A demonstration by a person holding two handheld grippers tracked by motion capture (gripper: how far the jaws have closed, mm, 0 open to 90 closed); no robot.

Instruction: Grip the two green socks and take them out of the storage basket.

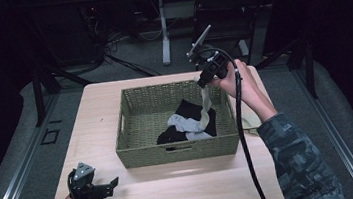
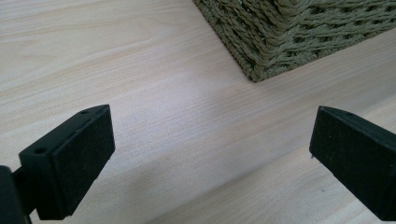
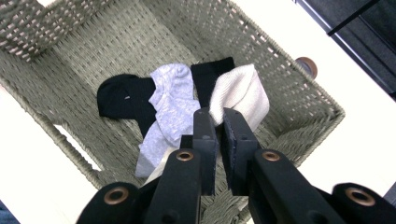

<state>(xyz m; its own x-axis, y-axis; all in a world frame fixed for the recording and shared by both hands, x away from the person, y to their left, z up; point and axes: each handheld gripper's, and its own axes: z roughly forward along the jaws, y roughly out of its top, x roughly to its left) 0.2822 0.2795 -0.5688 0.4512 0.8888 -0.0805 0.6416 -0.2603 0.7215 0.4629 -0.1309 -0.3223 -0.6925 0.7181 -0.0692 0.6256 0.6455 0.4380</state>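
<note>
A woven olive basket (image 1: 178, 152) stands in the middle of the wooden table. Inside lie a black sock (image 1: 188, 109) and a light grey sock (image 1: 187, 125). My right gripper (image 1: 203, 82) hangs above the basket's far right part, shut on the top of a cream sock (image 1: 206, 101) that dangles down to the pile. In the right gripper view the jaws (image 3: 217, 116) pinch the cream sock (image 3: 240, 93) over the grey sock (image 3: 170, 100) and black sock (image 3: 123, 98). My left gripper (image 1: 113, 184) rests open and holds nothing at the table's front left; its jaws (image 2: 212, 158) stand wide apart.
A pale cloth item (image 1: 250, 121) lies on the table right of the basket, partly under the person's forearm. The basket's corner (image 2: 289, 32) is a short way ahead of the left gripper. Bare tabletop (image 1: 96, 118) stretches left of the basket. Table legs and cables stand beyond the far edge.
</note>
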